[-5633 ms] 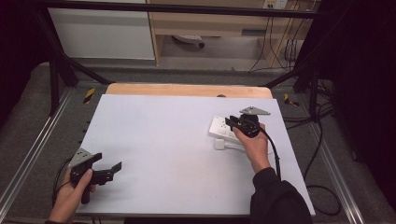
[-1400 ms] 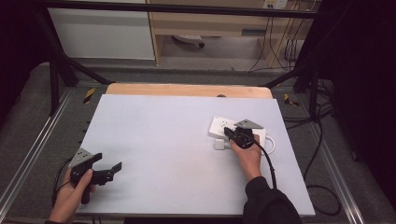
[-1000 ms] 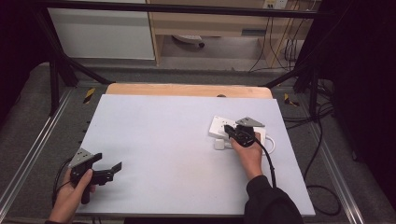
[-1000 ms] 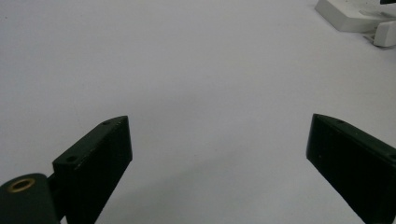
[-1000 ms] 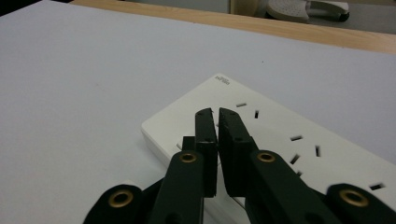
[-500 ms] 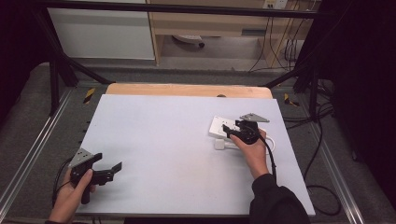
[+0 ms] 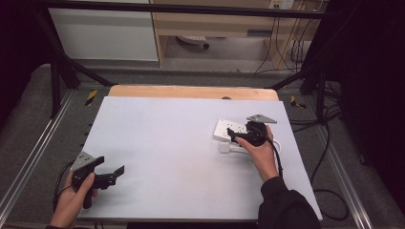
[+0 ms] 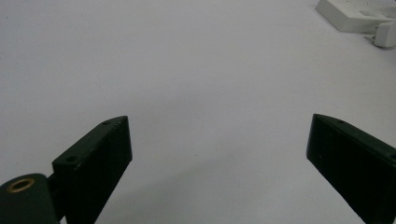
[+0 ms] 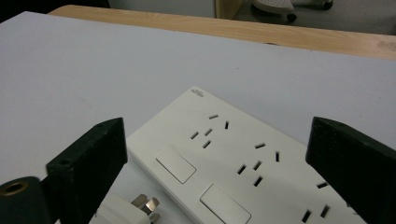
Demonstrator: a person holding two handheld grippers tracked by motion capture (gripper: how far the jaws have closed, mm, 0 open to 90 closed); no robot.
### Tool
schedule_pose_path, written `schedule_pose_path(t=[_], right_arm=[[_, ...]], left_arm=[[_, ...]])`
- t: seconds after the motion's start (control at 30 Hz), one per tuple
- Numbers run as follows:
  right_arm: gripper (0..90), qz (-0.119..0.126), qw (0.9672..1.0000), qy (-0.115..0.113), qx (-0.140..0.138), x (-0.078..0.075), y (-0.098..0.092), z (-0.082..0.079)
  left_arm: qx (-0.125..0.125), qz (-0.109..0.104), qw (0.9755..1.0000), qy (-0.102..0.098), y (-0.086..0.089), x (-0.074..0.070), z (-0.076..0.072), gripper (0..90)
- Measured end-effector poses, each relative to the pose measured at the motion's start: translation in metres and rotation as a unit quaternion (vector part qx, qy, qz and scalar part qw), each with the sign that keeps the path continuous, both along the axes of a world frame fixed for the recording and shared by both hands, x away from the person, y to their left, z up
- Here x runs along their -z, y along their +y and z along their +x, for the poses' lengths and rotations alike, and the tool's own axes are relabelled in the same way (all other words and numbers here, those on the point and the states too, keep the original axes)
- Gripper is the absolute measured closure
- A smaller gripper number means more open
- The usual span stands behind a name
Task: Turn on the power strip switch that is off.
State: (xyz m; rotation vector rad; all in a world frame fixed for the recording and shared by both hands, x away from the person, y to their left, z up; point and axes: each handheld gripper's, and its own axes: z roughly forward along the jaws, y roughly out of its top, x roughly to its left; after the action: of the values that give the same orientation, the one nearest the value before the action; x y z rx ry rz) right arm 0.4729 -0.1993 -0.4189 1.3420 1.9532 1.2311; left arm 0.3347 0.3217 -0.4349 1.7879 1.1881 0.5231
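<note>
The right tongs [image 7: 235, 138] had just been opening: their jaws stood wide apart over the white power strip [image 7: 230, 130], with nothing pressed between them. In the right gripper view the strip [image 9: 243, 163] lay below and between the jaws, and the white plug [image 9: 128, 211] lay loose on the tabletop [image 9: 70, 74] at about 7 o'clock of it, prongs toward the strip's side, just beside it. In the high view the plug [image 7: 225, 148] sat at roughly 6 o'clock of the strip's near end, on the right half of the tabletop [image 7: 167, 143]. Against the frame from over a second before, the right hand [image 7: 260, 152] had shifted only slightly. The left tongs [image 7: 112, 174] kept their place at the tabletop's 7 o'clock corner, jaws apart and empty.
</note>
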Motion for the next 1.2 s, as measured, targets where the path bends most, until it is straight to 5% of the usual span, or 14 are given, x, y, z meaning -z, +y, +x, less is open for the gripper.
schedule_pose_path(t=[1.2], right_arm=[[3.9,0.032,0.9990,-0.031,0.006,-0.040,-0.040,-0.021]], left_arm=[[-0.002,-0.001,1.0000,0.000,0.000,0.000,0.000,6.7]])
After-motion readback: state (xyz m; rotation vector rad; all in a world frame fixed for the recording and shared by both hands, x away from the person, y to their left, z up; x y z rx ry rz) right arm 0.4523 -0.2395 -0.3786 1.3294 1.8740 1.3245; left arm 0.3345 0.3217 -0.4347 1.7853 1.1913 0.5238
